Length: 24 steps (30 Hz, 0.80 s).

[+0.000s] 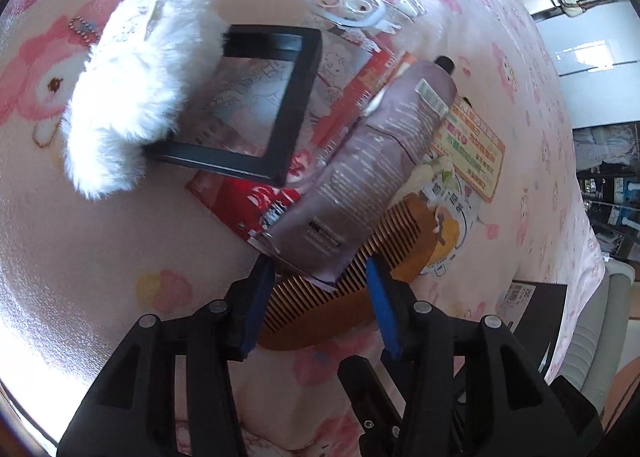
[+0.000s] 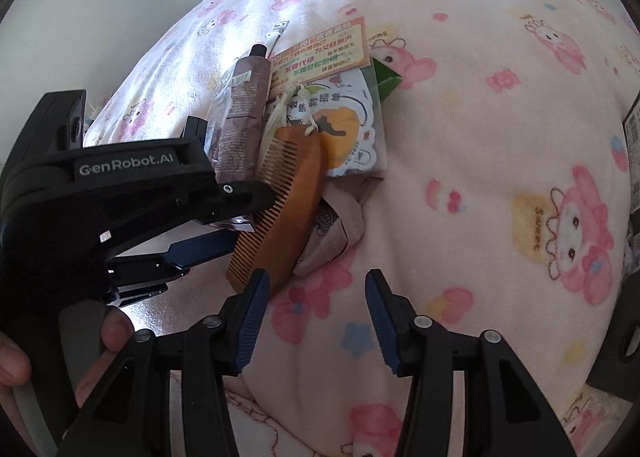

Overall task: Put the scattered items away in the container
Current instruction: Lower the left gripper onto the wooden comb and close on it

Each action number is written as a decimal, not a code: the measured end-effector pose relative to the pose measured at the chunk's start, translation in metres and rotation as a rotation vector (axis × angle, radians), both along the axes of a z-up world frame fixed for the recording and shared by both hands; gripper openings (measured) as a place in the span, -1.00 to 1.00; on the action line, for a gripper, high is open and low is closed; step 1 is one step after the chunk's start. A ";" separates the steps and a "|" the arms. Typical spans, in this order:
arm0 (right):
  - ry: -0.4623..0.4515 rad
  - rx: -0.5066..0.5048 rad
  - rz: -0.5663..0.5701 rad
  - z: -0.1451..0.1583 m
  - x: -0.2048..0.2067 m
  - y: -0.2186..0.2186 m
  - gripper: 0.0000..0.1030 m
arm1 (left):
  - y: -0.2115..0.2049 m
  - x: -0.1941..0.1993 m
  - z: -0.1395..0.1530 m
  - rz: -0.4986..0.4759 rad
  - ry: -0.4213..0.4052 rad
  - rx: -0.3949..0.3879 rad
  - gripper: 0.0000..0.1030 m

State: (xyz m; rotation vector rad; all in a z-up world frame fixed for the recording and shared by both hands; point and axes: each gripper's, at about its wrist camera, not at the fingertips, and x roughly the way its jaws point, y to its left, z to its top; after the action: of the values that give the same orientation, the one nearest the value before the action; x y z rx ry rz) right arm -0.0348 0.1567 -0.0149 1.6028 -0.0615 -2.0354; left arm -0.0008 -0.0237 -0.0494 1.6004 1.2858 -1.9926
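A mauve cream tube lies across a wooden comb on a pink blanket. My left gripper is open, its blue fingers either side of the tube's crimped end and over the comb. A black square frame box holds a white fluffy toy. In the right wrist view the tube and comb lie beside the left gripper. My right gripper is open and empty over the blanket, its left finger near the comb's end.
A red packet, a clear phone case and printed sachets lie around the tube. A sachet with an orange picture and a green packet sit beyond the comb. A dark box lies at the blanket's right edge.
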 end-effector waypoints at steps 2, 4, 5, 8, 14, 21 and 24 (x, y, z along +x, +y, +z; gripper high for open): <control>0.010 0.008 -0.028 0.000 0.000 0.009 -0.12 | 0.012 -0.001 -0.001 -0.055 0.016 0.042 -0.13; 0.004 0.000 -0.065 0.000 -0.002 0.017 -0.12 | 0.024 -0.004 0.000 -0.117 0.050 0.067 -0.16; 0.003 -0.001 -0.080 0.000 -0.004 0.021 -0.12 | 0.026 -0.005 0.002 -0.132 0.064 0.068 -0.19; 0.030 0.017 -0.086 0.005 -0.006 0.023 -0.11 | 0.025 -0.005 0.005 -0.100 0.060 0.008 -0.20; -0.011 -0.022 -0.065 -0.003 -0.009 0.013 -0.12 | 0.025 -0.013 -0.005 -0.110 0.034 -0.002 -0.20; -0.009 -0.055 -0.093 -0.004 0.004 0.035 -0.32 | 0.059 -0.017 -0.005 -0.282 0.055 0.035 -0.28; 0.015 -0.032 -0.145 0.002 0.010 0.061 -0.36 | 0.087 -0.017 -0.009 -0.384 0.072 0.033 -0.26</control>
State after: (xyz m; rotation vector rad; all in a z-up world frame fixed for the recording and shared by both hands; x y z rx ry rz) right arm -0.0252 0.2180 -0.0132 1.6040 -0.2097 -2.1441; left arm -0.0181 0.0637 -0.0581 1.9265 1.1054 -2.2766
